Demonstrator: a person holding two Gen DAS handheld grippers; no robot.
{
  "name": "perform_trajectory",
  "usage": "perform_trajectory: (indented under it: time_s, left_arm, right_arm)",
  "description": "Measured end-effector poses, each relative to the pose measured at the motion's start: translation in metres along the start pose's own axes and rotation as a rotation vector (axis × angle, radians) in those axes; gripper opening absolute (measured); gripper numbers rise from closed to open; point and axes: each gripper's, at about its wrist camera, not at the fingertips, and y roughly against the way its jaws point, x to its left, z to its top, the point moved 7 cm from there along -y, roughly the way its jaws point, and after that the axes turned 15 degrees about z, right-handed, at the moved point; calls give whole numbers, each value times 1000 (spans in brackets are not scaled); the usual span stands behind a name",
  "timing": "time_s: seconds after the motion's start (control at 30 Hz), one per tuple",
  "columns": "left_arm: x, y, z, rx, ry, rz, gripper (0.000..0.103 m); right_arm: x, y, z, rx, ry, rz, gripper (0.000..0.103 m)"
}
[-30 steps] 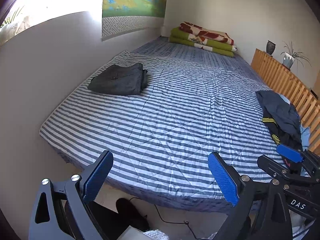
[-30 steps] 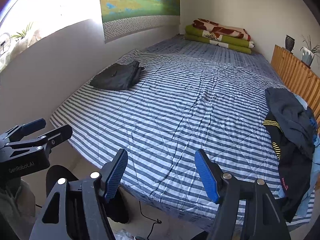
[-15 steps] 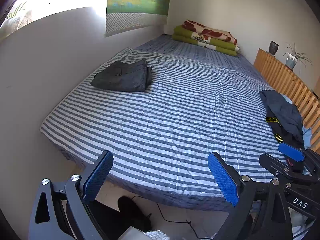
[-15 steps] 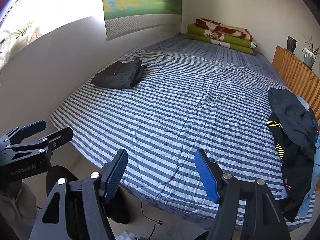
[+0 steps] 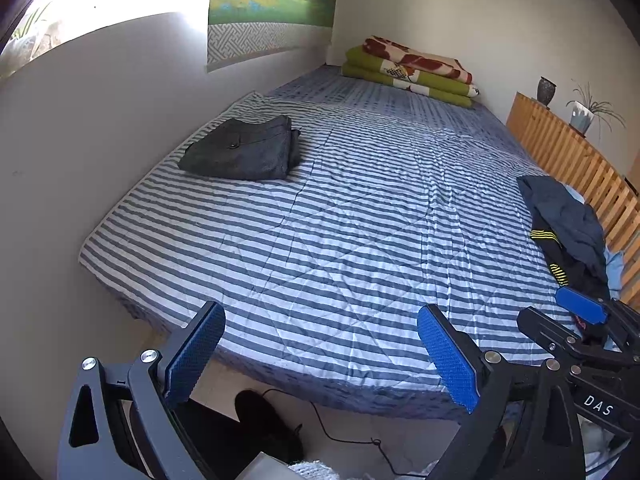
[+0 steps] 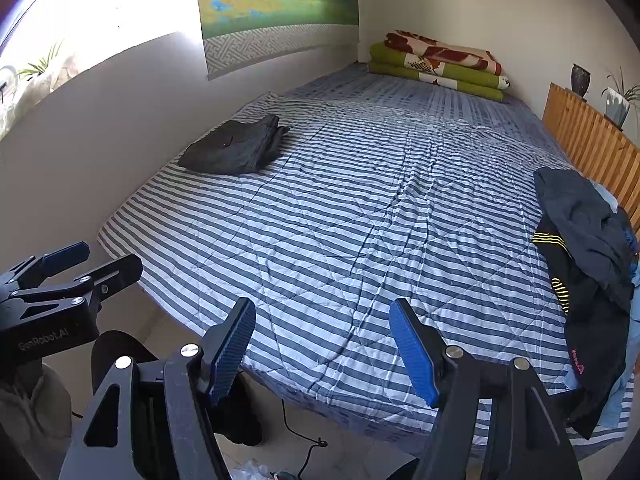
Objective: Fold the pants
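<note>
Spreading wide below both empty, parted claws: striped bed (image 5: pixel 340 240), folded pants (image 5: pixel 244 150) near the wall (image 5: pixel 80 140).

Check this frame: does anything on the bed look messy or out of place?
Yes. A heap of dark clothes lies crumpled at the bed's right edge by the wooden slats, unfolded. The grey pants near the wall look neatly folded. Both grippers hang open and empty.

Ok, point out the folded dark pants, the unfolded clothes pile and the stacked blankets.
Folded dark pants (image 5: pixel 240 150): left wrist view, on the buttoned pocket panel.
Clothes pile (image 6: pixel 580 216): right wrist view, on the top dark garment.
Stacked blankets (image 6: pixel 440 66): right wrist view, on the green layer.
</note>
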Motion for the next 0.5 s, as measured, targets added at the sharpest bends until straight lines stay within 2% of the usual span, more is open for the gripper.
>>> perform_trajectory:
  time_s: [0.5]
  left_arm:
    - [-9, 3, -2, -2, -14, 0, 99]
  right_arm:
    - [-6, 3, -3, -6, -9, -4, 66]
